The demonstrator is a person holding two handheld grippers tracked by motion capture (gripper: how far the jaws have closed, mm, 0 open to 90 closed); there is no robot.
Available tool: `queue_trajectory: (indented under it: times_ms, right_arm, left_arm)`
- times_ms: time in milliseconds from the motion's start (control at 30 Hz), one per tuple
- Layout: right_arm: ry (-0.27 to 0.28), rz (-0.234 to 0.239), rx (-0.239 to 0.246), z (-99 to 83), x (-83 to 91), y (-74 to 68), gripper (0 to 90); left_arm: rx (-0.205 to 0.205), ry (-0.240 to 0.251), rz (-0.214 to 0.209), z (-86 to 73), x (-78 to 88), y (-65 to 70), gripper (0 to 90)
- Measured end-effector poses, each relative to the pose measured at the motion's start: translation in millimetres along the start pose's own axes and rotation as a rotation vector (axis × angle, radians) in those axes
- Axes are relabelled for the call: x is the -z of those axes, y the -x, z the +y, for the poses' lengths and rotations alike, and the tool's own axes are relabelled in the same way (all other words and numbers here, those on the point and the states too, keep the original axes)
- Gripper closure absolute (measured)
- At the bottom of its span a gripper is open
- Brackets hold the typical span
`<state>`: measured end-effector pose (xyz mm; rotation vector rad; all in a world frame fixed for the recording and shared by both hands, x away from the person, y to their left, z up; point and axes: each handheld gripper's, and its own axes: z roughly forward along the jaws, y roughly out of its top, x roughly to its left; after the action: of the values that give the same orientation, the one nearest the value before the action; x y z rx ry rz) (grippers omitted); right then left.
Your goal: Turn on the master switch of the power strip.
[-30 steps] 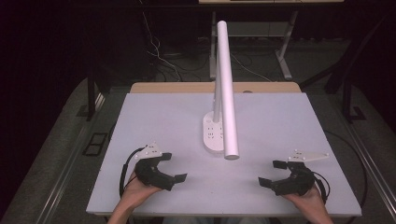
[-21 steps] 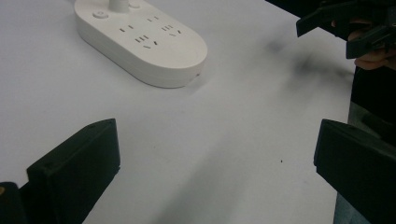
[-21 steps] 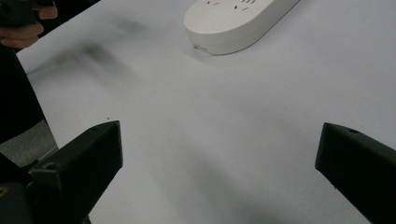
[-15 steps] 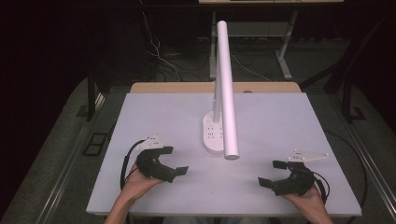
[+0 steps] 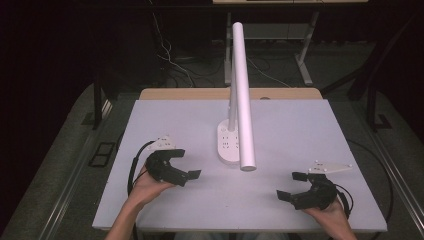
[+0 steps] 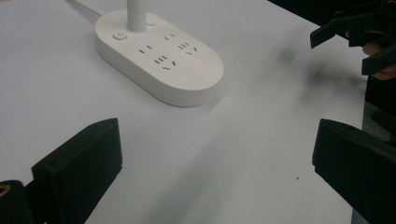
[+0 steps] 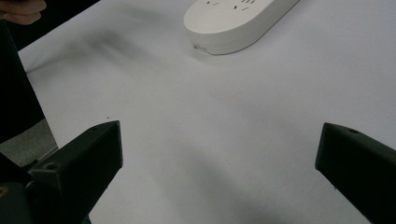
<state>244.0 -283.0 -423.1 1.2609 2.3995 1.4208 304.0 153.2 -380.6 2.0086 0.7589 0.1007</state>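
A white lamp stands mid-table: an oval base (image 5: 227, 145) with several sockets, and a long white tube (image 5: 242, 100) that leans out over it toward me. My left gripper (image 5: 187, 164) hovers left of the base, open, with nothing between its jaws. In the left gripper view the base (image 6: 159, 60) lies ahead of the open left gripper (image 6: 215, 172), and the right gripper (image 6: 359, 42) shows far off. My right gripper (image 5: 287, 185) sits near the front right, open and empty. In the right gripper view the right gripper (image 7: 219, 172) points toward the base (image 7: 233, 21).
The white table (image 5: 300, 130) is bare around the lamp. A wooden strip (image 5: 200, 93) runs along its far edge. Cables (image 5: 170, 60) and desk legs (image 5: 305, 65) stand on the dark floor behind. The lamp's tube overhangs the table's middle.
My left gripper has moved forward, away from the table's front edge and closer to the lamp base. The right gripper has barely shifted.
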Motion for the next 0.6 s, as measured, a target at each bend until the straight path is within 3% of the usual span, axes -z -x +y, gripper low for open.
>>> queue_trajectory:
  times_ms: [600]
  right_arm:
    - [-0.003, 0.003, 0.001, -0.6, 0.4, 0.9, 0.3]
  left_arm:
    - [-0.019, -0.026, -0.008, 21.9, -5.6, -11.5, 2.1]
